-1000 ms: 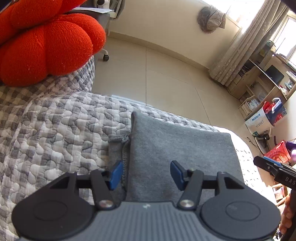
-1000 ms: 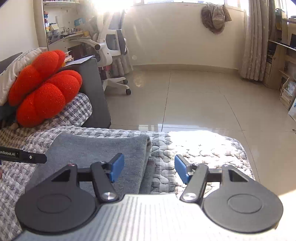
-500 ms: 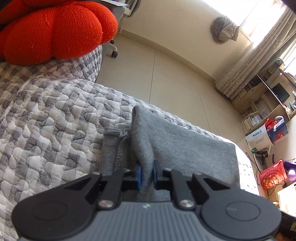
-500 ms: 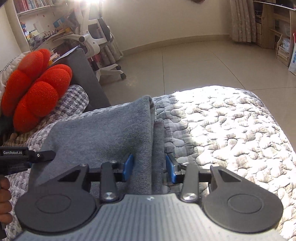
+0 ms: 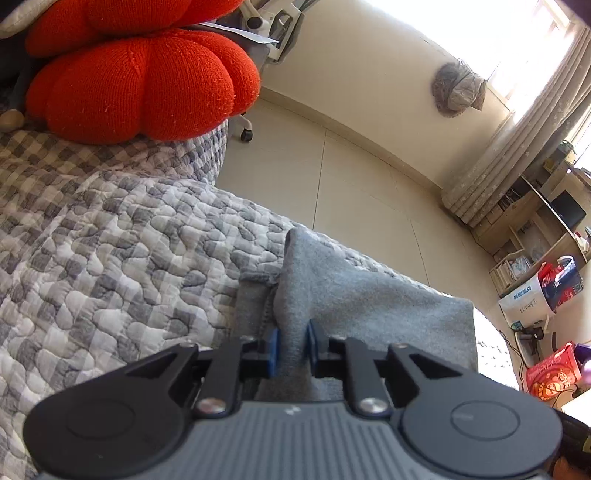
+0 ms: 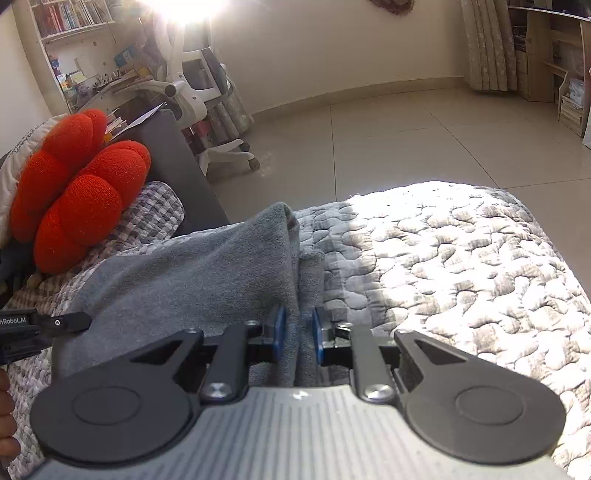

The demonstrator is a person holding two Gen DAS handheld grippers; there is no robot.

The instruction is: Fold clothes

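A sunlit room with a pale tiled floor (image 6: pixel 406 140) lies beyond a bed covered by a grey-and-white quilt (image 5: pixel 110 266). On the quilt lies a grey garment (image 5: pixel 369 306), folded into a flat band, with both tongs at its ends. The left gripper (image 5: pixel 291 345) is clamped on a raised fold at the garment's left edge, cloth pinched between its blue pads (image 5: pixel 274 347). The right gripper (image 6: pixel 297 338) is likewise closed on a bunched fold at the garment's right edge, cloth filling the gap between the pads. A red cushion (image 5: pixel 140 81) sits on the quilt, well apart from the garment, toward the head of the bed. Nothing lies on the garment between the two grips. The left view shows a curtain (image 5: pixel 517 129), a grey bundle on the wall (image 5: pixel 458 90) and shelves (image 5: pixel 535 229) with boxes and bags by them in the corner. The right view alone shows a white office chair (image 6: pixel 199 85), a bookshelf (image 6: pixel 70 18), a dark bed-end panel (image 6: pixel 177 166) beside the cushion, bright sun on the quilt's right part, and the black tip of the left gripper at the frame's left edge, just over the garment's far end.
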